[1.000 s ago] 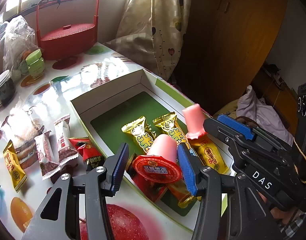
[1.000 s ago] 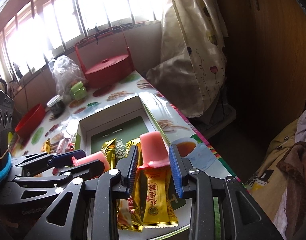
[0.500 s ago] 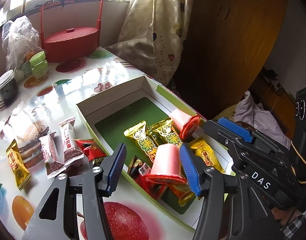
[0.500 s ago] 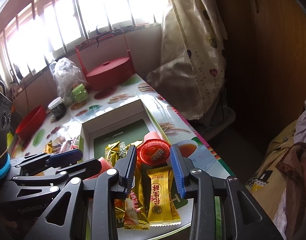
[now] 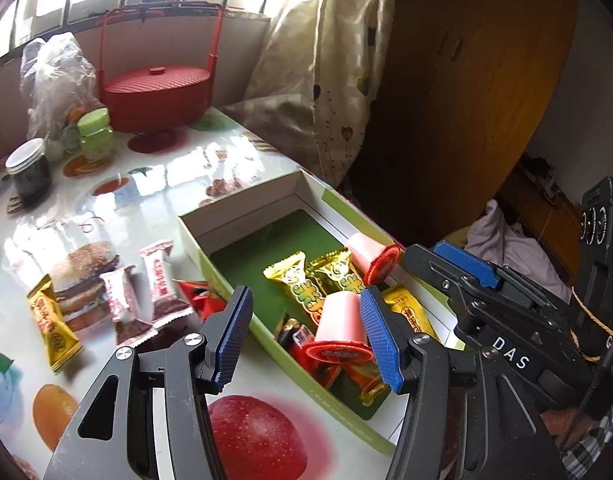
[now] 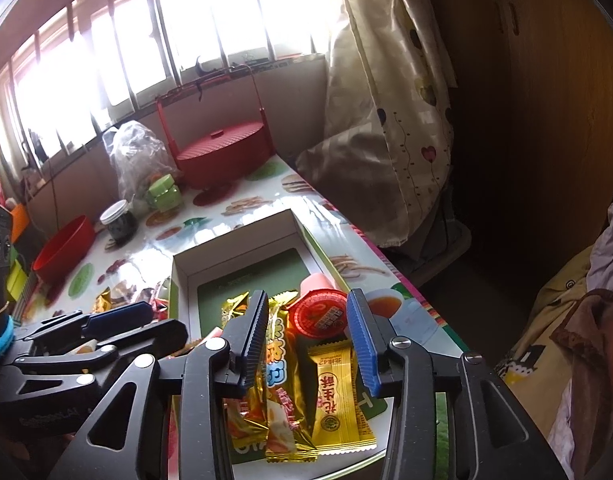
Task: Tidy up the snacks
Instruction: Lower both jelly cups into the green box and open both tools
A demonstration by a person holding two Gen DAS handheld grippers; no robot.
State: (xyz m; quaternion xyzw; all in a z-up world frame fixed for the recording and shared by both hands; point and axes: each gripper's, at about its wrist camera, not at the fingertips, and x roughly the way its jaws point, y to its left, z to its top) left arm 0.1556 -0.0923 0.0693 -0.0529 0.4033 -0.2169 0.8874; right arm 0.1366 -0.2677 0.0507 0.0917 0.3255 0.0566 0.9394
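A white box with a green floor (image 5: 242, 216) (image 6: 210, 256) lies on the table and holds gold and yellow snack packets (image 5: 302, 284) (image 6: 334, 384). Two pink jelly cups with red lids lie in it: one (image 5: 340, 330) rests against the right finger of my open left gripper (image 5: 306, 340), the other (image 5: 372, 256) (image 6: 320, 312) lies on its side by the right wall, just ahead of my open right gripper (image 6: 308, 340). Loose wrapped snacks (image 5: 158, 276) and a yellow packet (image 5: 52, 328) lie on the table left of the box.
A red lidded basket (image 5: 156, 92) (image 6: 222, 156), a plastic bag (image 5: 52, 76), a green jar (image 5: 94, 134) and a dark jar (image 5: 28, 170) stand at the back. A red bowl (image 6: 62, 248) is at the left. The table edge runs just right of the box, by a curtain (image 5: 318, 68).
Both grippers opened and let go of their pink jelly cups, which now lie in the box. Both grippers have drawn back a little.
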